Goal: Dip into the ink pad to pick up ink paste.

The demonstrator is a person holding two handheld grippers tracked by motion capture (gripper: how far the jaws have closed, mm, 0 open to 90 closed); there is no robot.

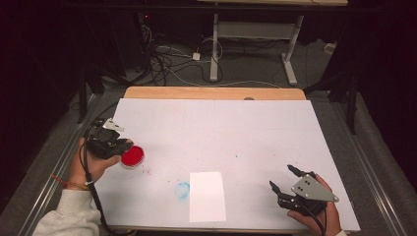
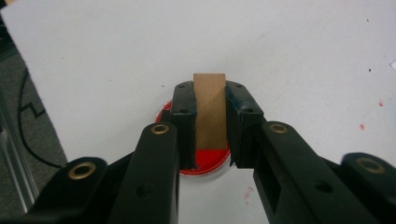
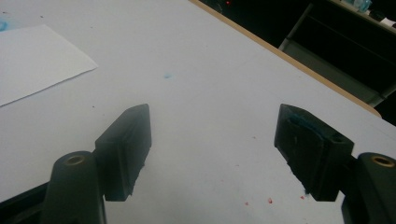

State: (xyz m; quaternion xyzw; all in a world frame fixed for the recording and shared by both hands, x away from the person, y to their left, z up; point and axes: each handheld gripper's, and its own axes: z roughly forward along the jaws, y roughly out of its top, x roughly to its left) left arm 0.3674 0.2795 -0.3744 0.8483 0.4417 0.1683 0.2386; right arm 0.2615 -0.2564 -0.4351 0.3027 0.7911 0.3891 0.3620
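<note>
In the left gripper view a plain wooden block (image 2: 209, 109) stands clamped between the two black pads of my left gripper (image 2: 209, 123). Directly beneath it lies a shallow round dish of red paint (image 2: 205, 163). From above, that dish (image 1: 132, 156) sits near the table's left edge, with the left gripper (image 1: 118, 145) over its left rim, held in a hand. My right gripper (image 1: 283, 178) hovers at the front right of the table, jaws spread wide with nothing between them (image 3: 215, 140).
A white sheet of paper (image 1: 207, 195) lies at the front centre, with a blue smudge (image 1: 182, 190) just left of it. Red specks dot the white table cover (image 1: 221, 128). The wooden table edge (image 1: 211, 93) runs along the far side; cables and a desk frame lie beyond.
</note>
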